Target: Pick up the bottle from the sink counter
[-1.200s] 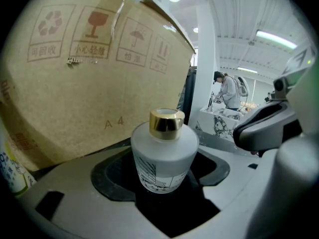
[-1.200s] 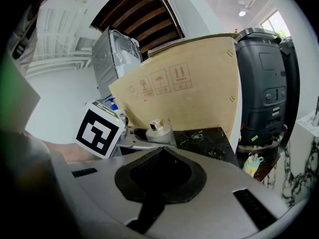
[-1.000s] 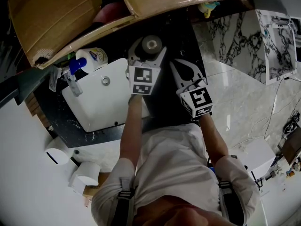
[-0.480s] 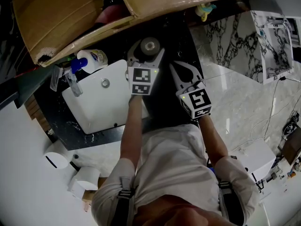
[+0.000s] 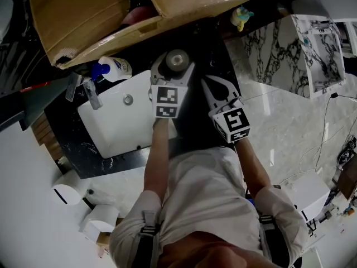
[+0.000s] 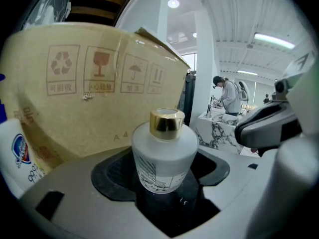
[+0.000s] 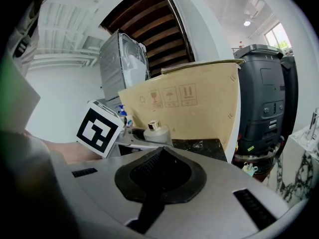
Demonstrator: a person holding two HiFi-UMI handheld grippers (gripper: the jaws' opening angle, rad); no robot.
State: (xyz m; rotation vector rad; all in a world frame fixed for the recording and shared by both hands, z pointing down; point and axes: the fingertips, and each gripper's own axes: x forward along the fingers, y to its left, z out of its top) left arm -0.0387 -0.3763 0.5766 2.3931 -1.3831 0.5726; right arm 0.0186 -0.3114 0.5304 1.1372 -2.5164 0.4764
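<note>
Holding one gold-capped frosted bottle (image 6: 164, 156), left gripper (image 5: 175, 66) clamped on it; cardboard box (image 6: 89, 113) close behind, one sink (image 5: 117, 128) at left; right gripper (image 7: 157, 158) closed, empty, apart alongside

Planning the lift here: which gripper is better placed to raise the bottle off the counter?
Left. The left gripper already has the frosted bottle between its fingers, as its own view shows. The right gripper sits beside it, closed and empty.

Marble floor (image 5: 284, 127), cardboard box (image 5: 83, 15), black sink counter (image 5: 72, 149)
</note>
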